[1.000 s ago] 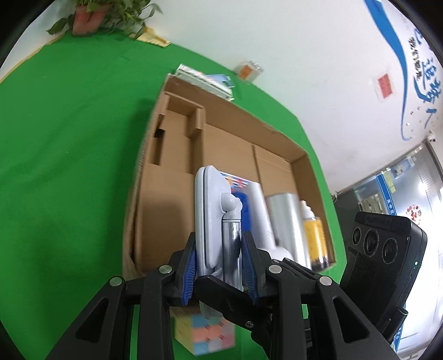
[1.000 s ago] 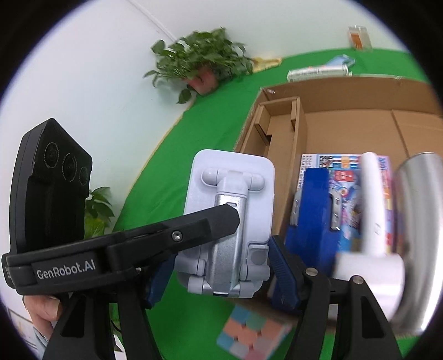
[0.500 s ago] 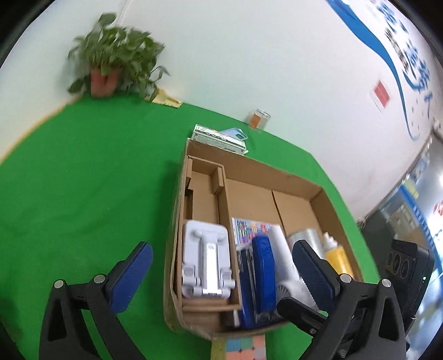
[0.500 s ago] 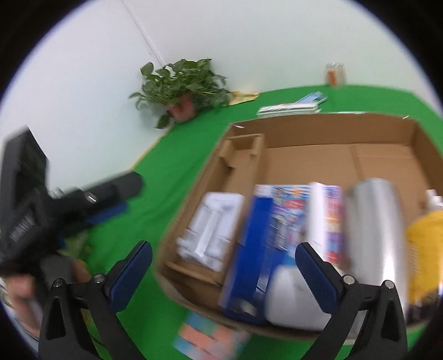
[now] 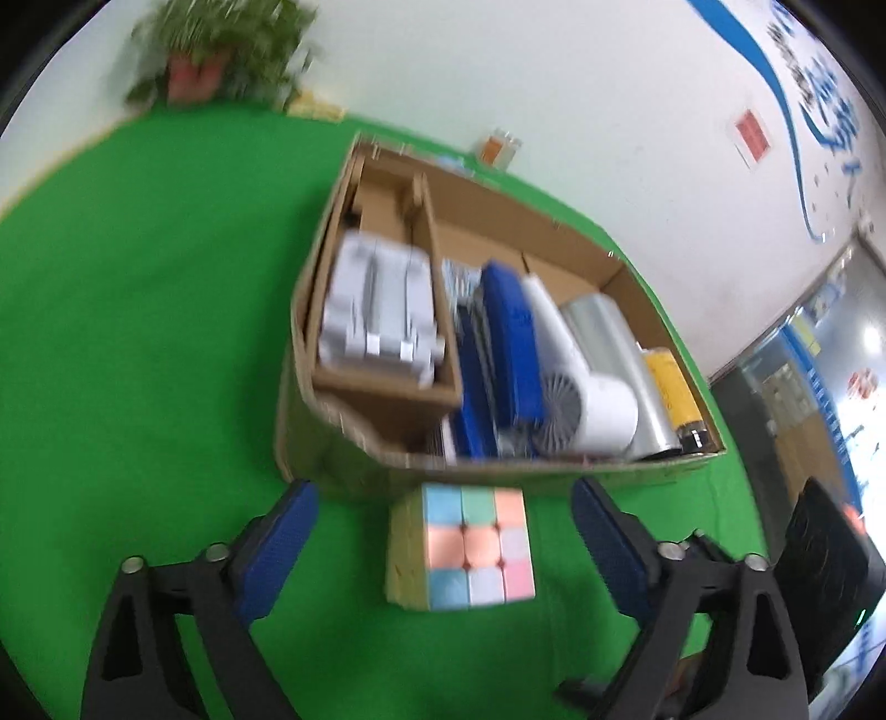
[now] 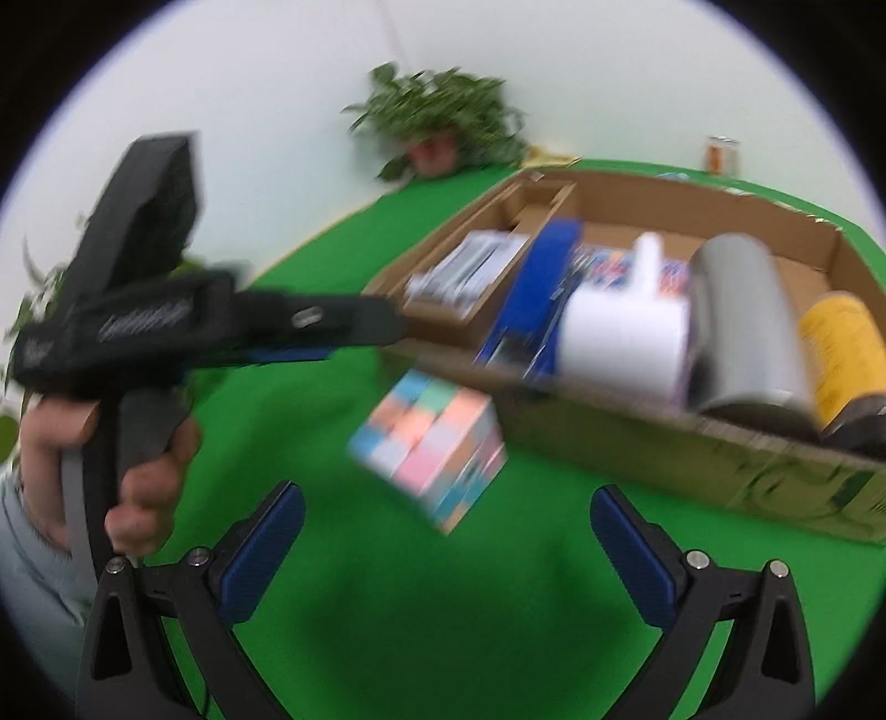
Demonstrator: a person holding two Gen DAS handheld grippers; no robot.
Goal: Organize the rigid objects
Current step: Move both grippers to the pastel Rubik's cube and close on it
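A pastel puzzle cube [image 5: 465,545] stands on the green cloth, right against the front wall of the cardboard box [image 5: 554,471]. My left gripper [image 5: 440,498] hangs over it; its jaws are closing with the cube between them, pads clear of its sides. My right gripper [image 6: 446,495] is wide open, with the cube [image 6: 432,443] just beyond its tips and nothing held. In the box lie a white phone stand [image 5: 382,299], a blue stapler [image 5: 509,338], a white fan [image 5: 587,410], a silver cylinder [image 5: 614,343] and a yellow bottle [image 5: 673,387].
In the right wrist view a hand [image 6: 138,476] holds the left gripper [image 6: 354,338] at the left. A potted plant [image 5: 221,50] and a small jar [image 5: 498,149] stand by the far wall. Green cloth surrounds the box.
Both grippers let go of the phone stand, which now lies in the box's left compartment. Both opened wide and drew back and down towards the cube in front of the box.
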